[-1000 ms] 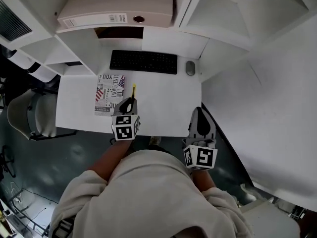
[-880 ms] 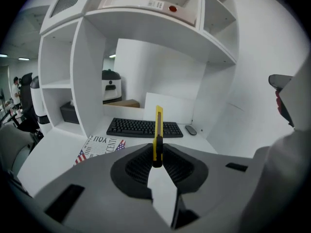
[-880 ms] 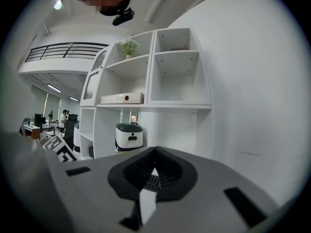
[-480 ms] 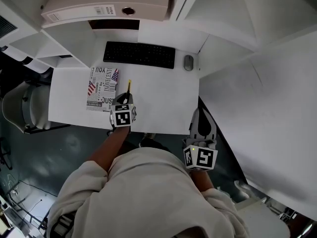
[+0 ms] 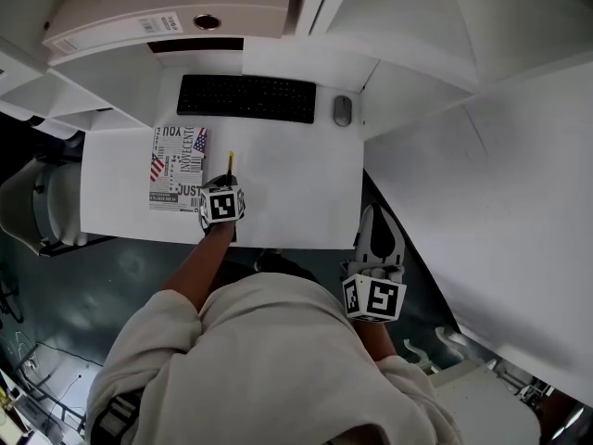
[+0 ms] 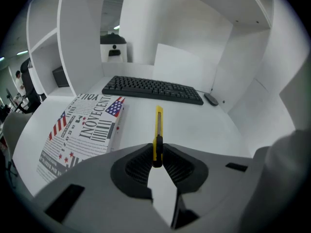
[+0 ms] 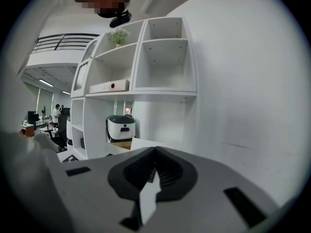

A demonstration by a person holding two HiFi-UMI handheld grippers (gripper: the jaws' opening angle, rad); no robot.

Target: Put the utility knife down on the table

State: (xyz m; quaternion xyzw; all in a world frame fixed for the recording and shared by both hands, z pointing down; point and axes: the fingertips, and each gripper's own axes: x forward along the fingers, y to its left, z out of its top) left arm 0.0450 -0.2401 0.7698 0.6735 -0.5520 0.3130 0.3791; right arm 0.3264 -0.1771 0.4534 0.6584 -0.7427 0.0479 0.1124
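Note:
A slim yellow utility knife (image 6: 158, 126) sticks out forward from my left gripper (image 6: 157, 155), whose pads are shut on its rear end. In the head view the knife (image 5: 230, 161) points toward the keyboard, low over the white table (image 5: 296, 184), just right of the printed booklet; I cannot tell whether it touches the surface. My left gripper (image 5: 226, 185) is over the table's front middle. My right gripper (image 5: 378, 219) hangs off the table's front right corner. Its jaws (image 7: 154, 153) are shut with nothing between them and point at white shelving.
A black keyboard (image 5: 246, 98) and a grey mouse (image 5: 342, 110) lie at the back of the table. A stars-and-stripes booklet (image 5: 177, 167) lies at the left. White shelves with a binder (image 5: 167, 7) stand behind. A chair (image 5: 42, 207) stands at the left.
My left gripper has sunk toward the table with the knife still in its jaws and tipped further downward. The right gripper has shifted only slightly.

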